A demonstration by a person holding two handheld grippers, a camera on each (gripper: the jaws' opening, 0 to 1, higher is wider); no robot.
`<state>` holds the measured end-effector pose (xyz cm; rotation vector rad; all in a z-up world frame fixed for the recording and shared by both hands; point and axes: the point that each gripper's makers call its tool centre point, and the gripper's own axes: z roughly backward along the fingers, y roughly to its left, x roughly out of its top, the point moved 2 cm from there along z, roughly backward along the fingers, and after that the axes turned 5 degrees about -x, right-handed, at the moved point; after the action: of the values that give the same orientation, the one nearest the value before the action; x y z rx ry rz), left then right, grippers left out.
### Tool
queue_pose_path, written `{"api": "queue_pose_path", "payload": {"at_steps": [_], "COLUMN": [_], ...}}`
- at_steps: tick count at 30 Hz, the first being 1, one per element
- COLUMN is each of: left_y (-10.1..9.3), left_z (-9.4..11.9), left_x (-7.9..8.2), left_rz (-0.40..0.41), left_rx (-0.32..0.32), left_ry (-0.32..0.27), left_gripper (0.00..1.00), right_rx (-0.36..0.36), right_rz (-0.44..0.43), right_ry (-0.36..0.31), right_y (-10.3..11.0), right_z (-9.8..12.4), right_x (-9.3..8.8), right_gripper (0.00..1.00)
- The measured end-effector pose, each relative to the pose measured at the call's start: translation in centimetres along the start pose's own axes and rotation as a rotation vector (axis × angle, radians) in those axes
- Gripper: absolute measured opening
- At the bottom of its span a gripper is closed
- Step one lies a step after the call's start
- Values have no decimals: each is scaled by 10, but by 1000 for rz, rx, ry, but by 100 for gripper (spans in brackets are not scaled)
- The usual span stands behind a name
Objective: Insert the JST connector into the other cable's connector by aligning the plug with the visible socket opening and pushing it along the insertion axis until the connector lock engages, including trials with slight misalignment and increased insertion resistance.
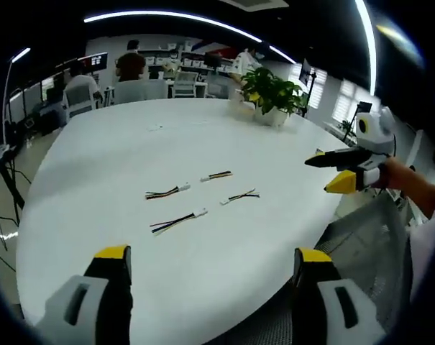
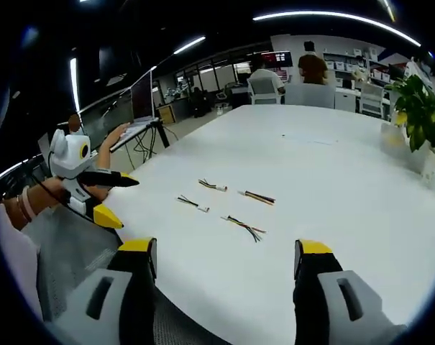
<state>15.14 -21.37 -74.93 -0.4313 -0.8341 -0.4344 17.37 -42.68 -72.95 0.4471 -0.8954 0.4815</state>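
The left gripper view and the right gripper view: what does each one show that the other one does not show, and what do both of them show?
Left gripper view alone: the right gripper coming in from the right, jaws apart, a hand holding it.

Right gripper view alone: the left gripper coming in from the left, jaws apart, and an open laptop on a stand beyond the table edge.

Both: the white table, four short cables with white connectors lying apart on it, untouched, a potted plant, and each view's own open, empty jaws.
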Motion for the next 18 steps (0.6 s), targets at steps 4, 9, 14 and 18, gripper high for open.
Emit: {"api": "queue_pose_path", "payload": {"at_steps": [4, 9, 14, 18], "left_y": [3, 7, 6, 8], "left_z": [3, 3, 3, 2], "left_x": [4, -6, -9, -16], "left_rz": [-33, -2, 21, 13], "left_rx": [14, 16, 13, 29], "left_ry": [-14, 29, 32, 75], "left_gripper": [89, 90, 89, 89], "right_rx": [4, 3, -2, -4], "right_rz": [18, -23, -37, -43], "right_ry": [-13, 6, 41, 65], "right_y": [1, 0, -1, -2], "right_z": [1, 1, 2, 2], "right_x": [3, 1, -4, -8], "right_gripper": [74, 71, 71, 69]}}
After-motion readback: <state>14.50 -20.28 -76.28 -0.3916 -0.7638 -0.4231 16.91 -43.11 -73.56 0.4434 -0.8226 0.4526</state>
